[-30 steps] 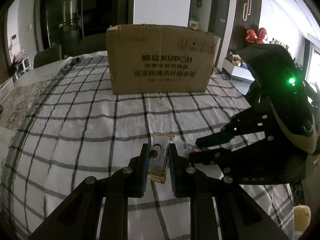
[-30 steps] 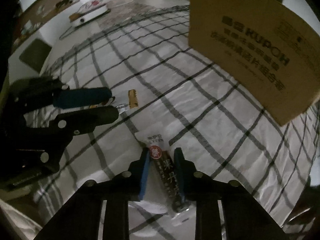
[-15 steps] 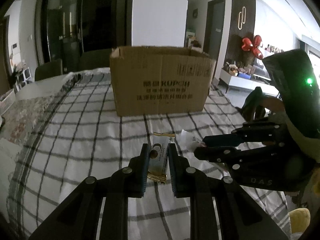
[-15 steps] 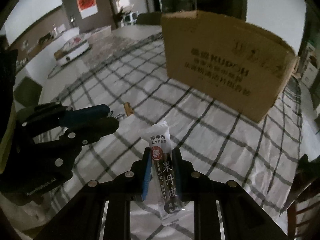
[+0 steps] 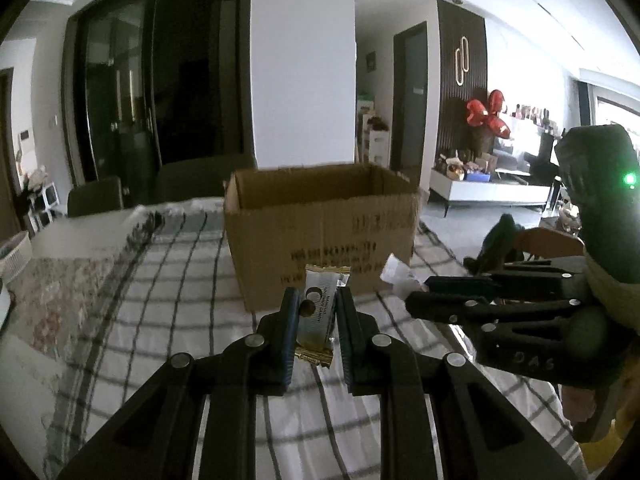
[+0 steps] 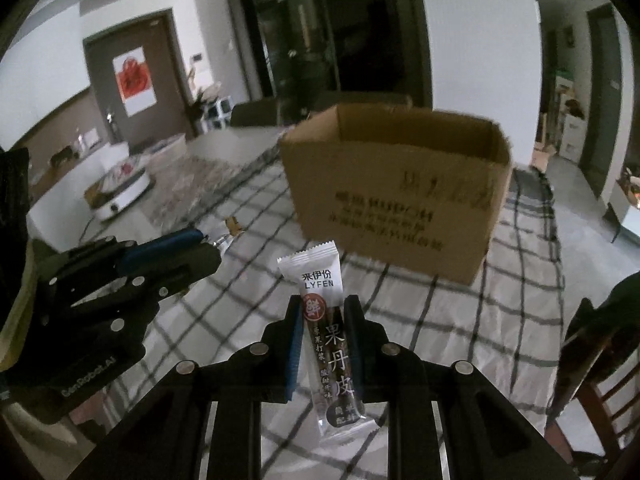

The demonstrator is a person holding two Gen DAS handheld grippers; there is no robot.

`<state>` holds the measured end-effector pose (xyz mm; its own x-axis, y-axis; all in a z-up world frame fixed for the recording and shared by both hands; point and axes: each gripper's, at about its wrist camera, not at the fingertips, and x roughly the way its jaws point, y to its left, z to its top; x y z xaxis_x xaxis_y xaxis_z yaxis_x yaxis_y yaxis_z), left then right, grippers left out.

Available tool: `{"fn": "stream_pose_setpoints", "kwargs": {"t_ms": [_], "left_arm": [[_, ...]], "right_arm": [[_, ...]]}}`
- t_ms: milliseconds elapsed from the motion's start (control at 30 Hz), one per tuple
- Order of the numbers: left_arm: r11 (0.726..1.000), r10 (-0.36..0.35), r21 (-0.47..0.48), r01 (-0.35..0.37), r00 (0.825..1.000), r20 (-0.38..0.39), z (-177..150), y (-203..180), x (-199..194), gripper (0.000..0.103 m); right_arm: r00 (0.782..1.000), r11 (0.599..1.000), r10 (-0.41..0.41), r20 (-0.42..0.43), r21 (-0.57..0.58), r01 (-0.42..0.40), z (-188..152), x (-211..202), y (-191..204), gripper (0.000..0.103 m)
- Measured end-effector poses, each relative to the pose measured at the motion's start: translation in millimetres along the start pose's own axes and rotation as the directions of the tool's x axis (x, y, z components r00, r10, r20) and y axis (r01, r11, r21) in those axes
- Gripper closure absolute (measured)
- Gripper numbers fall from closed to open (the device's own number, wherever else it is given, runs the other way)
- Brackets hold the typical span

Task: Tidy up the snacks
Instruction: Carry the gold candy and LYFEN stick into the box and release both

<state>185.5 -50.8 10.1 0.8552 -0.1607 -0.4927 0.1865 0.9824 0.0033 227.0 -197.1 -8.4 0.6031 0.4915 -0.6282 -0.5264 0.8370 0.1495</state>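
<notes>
My left gripper (image 5: 318,312) is shut on a small silver snack bar with gold ends (image 5: 320,308) and holds it above the checked cloth, in front of the open cardboard box (image 5: 320,236). My right gripper (image 6: 323,320) is shut on a long white and brown fruit-leather packet (image 6: 326,328), also lifted, facing the same box (image 6: 396,200). In the left wrist view the right gripper (image 5: 416,292) is to the right, with the packet's white end (image 5: 394,272) sticking out. In the right wrist view the left gripper (image 6: 204,246) is at the left.
The table carries a black and white checked cloth (image 5: 180,280) and a patterned mat (image 5: 56,300) at the left. A white appliance (image 6: 124,196) stands at the far left. Dark chairs (image 5: 96,196) stand behind the table, and a wooden chair (image 6: 592,360) is at the right edge.
Both grippers have risen from the cloth with their snacks and tilted up, so the box's open top now shows. Both have come closer to the box.
</notes>
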Motion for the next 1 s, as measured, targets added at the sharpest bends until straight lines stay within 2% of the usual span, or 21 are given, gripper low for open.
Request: {"fn": "stream_pose_setpoints", "kwargs": {"t_ms": [300,600,767,1000], "left_arm": [[1.000,-0.004,0.024,0.002,0.995,0.098,50.9,11.6,4.7,0.083],[0.999,0.003,0.050,-0.011,0.988,0.156,99.5,24.5,21.5,0.083],[0.999,-0.019,0.053,0.012,0.991,0.134,120.1,32.3,45.0,0.083],[0.998,-0.038,0.055,0.033,0.996,0.085,139.1,42.5,91.7,0.083]], "right_arm": [[0.988,0.998,-0.066,0.143,0.021,0.063,48.8,-21.2,-7.2,0.082],[0.965,0.992,-0.102,0.241,-0.041,0.115,108.9,-27.7,-10.6,0.082],[0.958,0.989,-0.112,0.264,-0.069,0.135,137.8,-19.6,-17.3,0.082],[0.965,0.986,-0.121,0.234,-0.083,0.144,157.9,11.0,-32.2,0.082]]}}
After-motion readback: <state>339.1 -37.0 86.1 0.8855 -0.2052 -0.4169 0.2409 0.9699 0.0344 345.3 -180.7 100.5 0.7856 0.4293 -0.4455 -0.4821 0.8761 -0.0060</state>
